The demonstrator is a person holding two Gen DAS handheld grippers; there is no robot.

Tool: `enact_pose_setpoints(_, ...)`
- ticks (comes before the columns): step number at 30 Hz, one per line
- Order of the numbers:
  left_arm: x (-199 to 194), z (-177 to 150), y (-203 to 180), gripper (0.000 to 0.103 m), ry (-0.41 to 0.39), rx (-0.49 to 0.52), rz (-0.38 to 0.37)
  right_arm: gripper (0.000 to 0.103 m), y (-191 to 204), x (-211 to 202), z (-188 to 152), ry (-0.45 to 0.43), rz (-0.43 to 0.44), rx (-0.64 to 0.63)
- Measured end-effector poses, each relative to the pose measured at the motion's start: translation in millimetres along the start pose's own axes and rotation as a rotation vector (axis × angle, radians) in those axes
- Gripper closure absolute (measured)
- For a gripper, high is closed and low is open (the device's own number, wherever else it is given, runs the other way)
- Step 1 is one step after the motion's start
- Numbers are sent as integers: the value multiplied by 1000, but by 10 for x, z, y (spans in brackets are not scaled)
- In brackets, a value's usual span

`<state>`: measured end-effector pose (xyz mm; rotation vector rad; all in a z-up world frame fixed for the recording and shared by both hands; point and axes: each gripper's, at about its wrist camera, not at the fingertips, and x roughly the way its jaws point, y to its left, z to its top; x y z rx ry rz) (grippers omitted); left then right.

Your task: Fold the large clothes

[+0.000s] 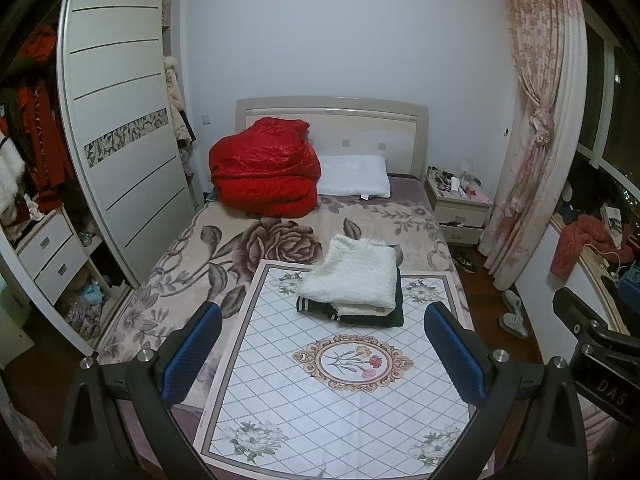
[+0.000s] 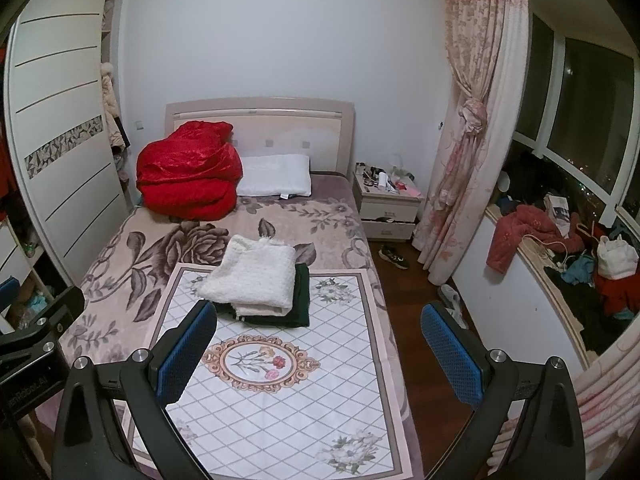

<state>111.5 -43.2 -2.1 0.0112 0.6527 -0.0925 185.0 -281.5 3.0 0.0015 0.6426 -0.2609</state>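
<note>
Bedroom scene. Left tool and right tool, each with blue-padded fingers spread wide and holding nothing, hover above the near end of a bed. A folded white fleece garment lies on a folded dark green garment; both rest at the far edge of a diamond-patterned floral mat. A bundled red quilt and white pillow lie near the headboard.

White wall, wardrobe, bed, curtain
</note>
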Motion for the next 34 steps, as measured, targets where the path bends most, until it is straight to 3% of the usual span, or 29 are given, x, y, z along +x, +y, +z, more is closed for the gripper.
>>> enact_pose_setpoints(34, -63, 10, -72, 0, -3, -26, 23, 0, 50, 3, 10, -6, 4, -4)
